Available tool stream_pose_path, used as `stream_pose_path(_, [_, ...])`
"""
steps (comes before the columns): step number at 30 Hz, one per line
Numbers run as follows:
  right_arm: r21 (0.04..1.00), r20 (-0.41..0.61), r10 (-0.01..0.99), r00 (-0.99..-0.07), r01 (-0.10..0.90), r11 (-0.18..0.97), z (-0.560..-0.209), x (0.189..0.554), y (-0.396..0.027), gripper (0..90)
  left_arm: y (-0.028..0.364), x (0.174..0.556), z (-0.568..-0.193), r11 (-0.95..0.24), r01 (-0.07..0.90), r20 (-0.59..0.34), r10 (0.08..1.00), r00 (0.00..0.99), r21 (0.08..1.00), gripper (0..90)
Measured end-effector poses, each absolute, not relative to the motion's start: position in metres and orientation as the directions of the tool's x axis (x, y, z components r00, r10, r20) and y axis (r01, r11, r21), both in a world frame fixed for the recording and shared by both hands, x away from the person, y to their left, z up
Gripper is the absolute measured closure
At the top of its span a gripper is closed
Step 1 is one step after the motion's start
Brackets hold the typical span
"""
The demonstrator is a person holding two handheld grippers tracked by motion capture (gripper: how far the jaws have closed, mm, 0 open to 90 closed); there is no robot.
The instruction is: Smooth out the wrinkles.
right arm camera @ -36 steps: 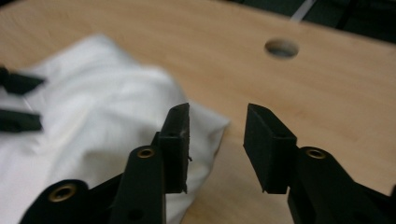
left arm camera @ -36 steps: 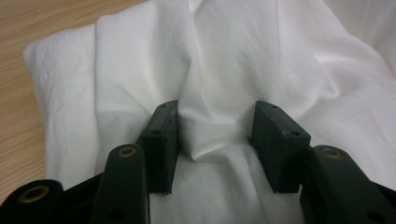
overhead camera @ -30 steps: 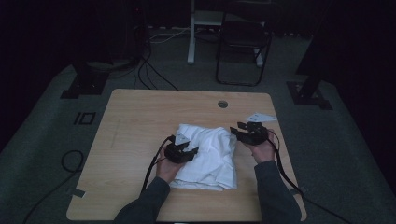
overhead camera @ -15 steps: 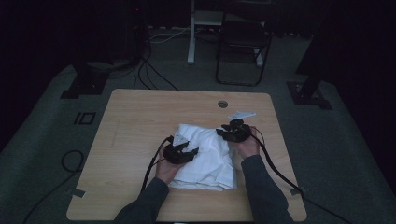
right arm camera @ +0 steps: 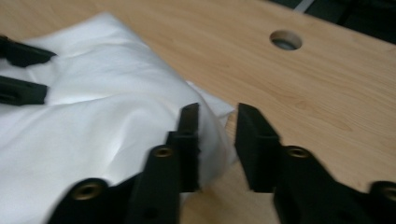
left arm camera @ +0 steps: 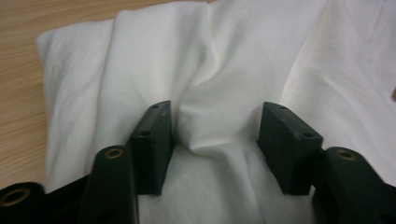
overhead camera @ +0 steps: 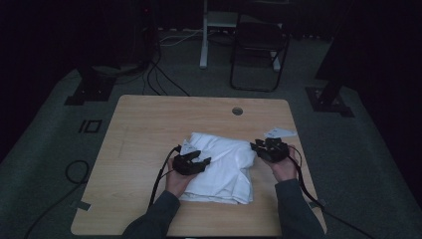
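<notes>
My left gripper (left arm camera: 215, 149) rests on the cloth (overhead camera: 221, 167) mid-worktop (overhead camera: 149, 124), fingers opening, fold between, unpinched. My right gripper (right arm camera: 217, 140) fingers reopening, empty, straddling the cloth's right edge.

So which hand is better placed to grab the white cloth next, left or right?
Left, probably. The left gripper rests on the white cloth with a raised fold between its just-opening jaws. The right gripper sits at the cloth's edge, jaws mostly over bare table, reopened, holding nothing.
</notes>
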State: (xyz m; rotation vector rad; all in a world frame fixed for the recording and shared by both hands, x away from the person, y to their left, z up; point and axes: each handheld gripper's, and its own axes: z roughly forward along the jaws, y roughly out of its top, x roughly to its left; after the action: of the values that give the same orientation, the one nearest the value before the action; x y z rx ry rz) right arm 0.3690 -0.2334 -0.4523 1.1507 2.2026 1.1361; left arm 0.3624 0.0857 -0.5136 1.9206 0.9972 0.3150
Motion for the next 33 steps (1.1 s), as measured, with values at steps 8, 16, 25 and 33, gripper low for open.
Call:
stream_pose_path(8, [0.803,0.03,0.752,-0.659,0.464,0.374,-0.479,0.311,-0.205,55.2,0.081,0.359,-0.51,-0.266,0.501,-0.142,0.758,0.636,0.824,40.1])
stream_pose_path(16, [0.71,0.069,0.786,-0.615,0.583,0.394,-0.518,0.324,-0.194,85.6,0.081,0.358,-0.513,-0.27,0.501,-0.137,0.761,0.634,0.822,40.0])
stream_pose_path(25, [0.677,0.077,0.836,-0.543,0.644,0.355,-0.511,0.299,-0.233,86.9,0.081,0.357,-0.513,-0.265,0.502,-0.137,0.766,0.628,0.823,39.6])
stream_pose_path(33, [0.788,0.029,0.808,-0.588,0.511,0.344,-0.49,0.285,-0.229,53.8,0.082,0.347,-0.493,-0.259,0.479,-0.129,0.76,0.637,0.839,36.8])
